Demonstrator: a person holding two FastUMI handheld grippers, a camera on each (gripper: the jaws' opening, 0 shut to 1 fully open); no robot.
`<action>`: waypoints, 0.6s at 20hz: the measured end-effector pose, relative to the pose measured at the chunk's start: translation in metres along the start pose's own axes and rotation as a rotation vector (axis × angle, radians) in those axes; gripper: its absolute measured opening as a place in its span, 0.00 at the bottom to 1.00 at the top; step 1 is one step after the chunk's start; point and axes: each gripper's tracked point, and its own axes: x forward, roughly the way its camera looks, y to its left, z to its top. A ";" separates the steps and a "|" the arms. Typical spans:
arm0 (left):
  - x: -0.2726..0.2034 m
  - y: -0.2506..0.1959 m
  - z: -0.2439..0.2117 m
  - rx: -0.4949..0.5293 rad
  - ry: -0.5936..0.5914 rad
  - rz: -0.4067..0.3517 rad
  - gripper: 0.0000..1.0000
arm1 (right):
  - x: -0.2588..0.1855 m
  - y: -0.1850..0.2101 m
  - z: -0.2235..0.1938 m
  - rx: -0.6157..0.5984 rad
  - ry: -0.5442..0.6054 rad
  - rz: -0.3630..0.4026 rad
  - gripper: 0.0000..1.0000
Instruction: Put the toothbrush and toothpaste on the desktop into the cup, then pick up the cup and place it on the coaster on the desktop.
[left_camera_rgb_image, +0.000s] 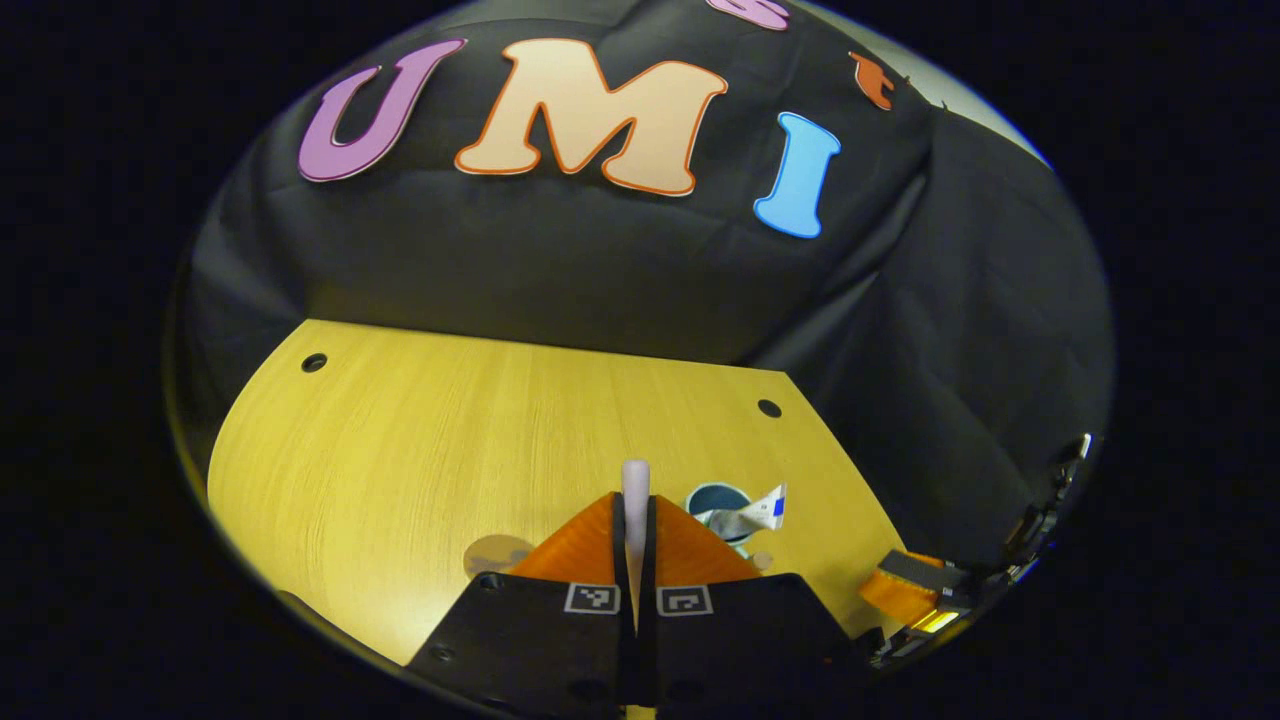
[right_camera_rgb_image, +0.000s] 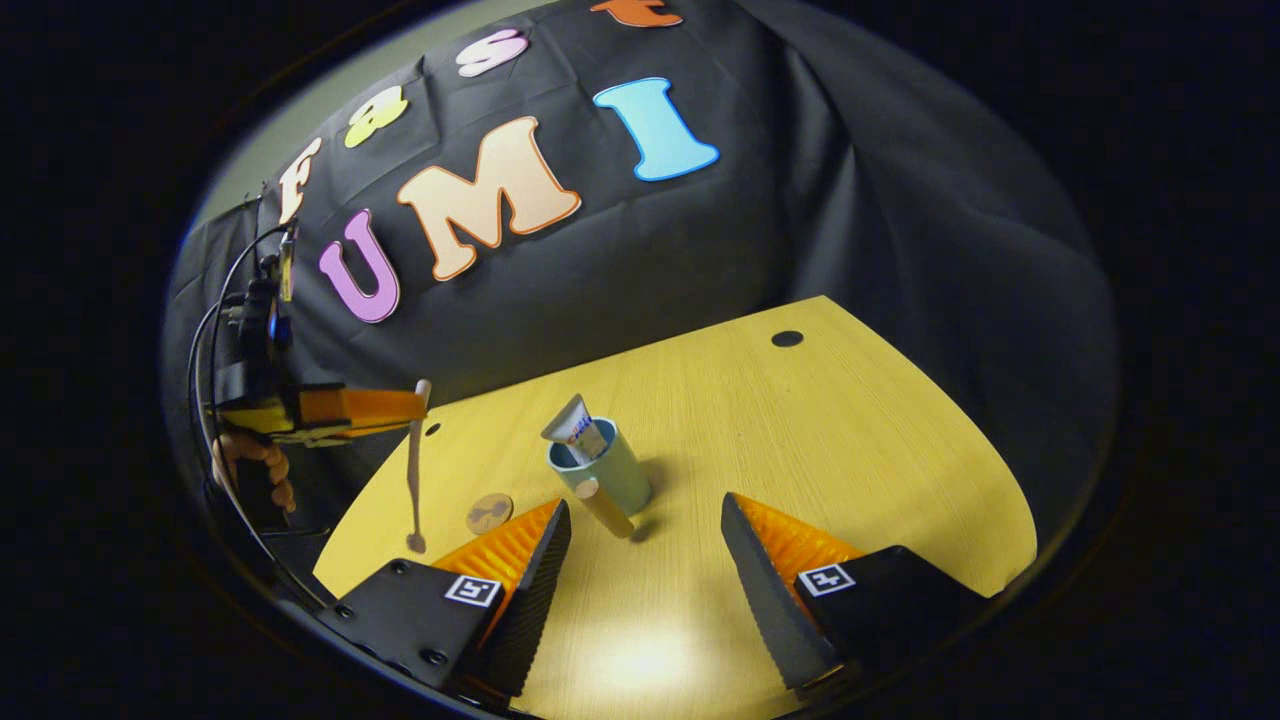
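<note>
Above the left side of the yellow wooden table (right_camera_rgb_image: 800, 440), the left hand-held gripper (right_camera_rgb_image: 415, 402) clamps the upper end of a pale toothbrush (right_camera_rgb_image: 413, 470), which hangs almost straight down with its lower tip clear of the wood. A hand (right_camera_rgb_image: 255, 465) holds that tool from behind, keeping it level and raised, well to the side of the cup (right_camera_rgb_image: 612, 470). In the left gripper view the brush handle (left_camera_rgb_image: 635, 485) pokes up between the closed fingers.

The blue-grey cup stands upright near the table's middle, and the toothpaste (right_camera_rgb_image: 575, 430) already leans inside it, its top end above the rim. The round coaster (right_camera_rgb_image: 489, 513) lies flat on the wood between the hanging brush and the cup. A short tan cylinder (right_camera_rgb_image: 605, 507) leans at the cup's near side; what it is cannot be told.

The right hand-held gripper (right_camera_rgb_image: 645, 545) waits low and in front of the cup, fingers wide apart and holding nothing.

The risks look plain enough. The brush is pinched only at one end, so it could swing or slip on the way across. The tube crowds the cup's mouth, and a misjudged drop might strike it or the rim, bounce out, or tip the cup.
</note>
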 end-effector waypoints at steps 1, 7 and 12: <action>0.008 -0.005 0.009 0.008 -0.016 -0.011 0.00 | -0.007 -0.003 0.000 0.000 -0.004 -0.009 0.92; 0.060 -0.036 0.037 0.036 -0.067 -0.057 0.00 | -0.031 -0.012 0.003 0.022 -0.024 -0.053 0.92; 0.098 -0.044 0.043 0.010 -0.102 -0.063 0.00 | -0.037 -0.020 -0.005 0.034 -0.001 -0.083 0.92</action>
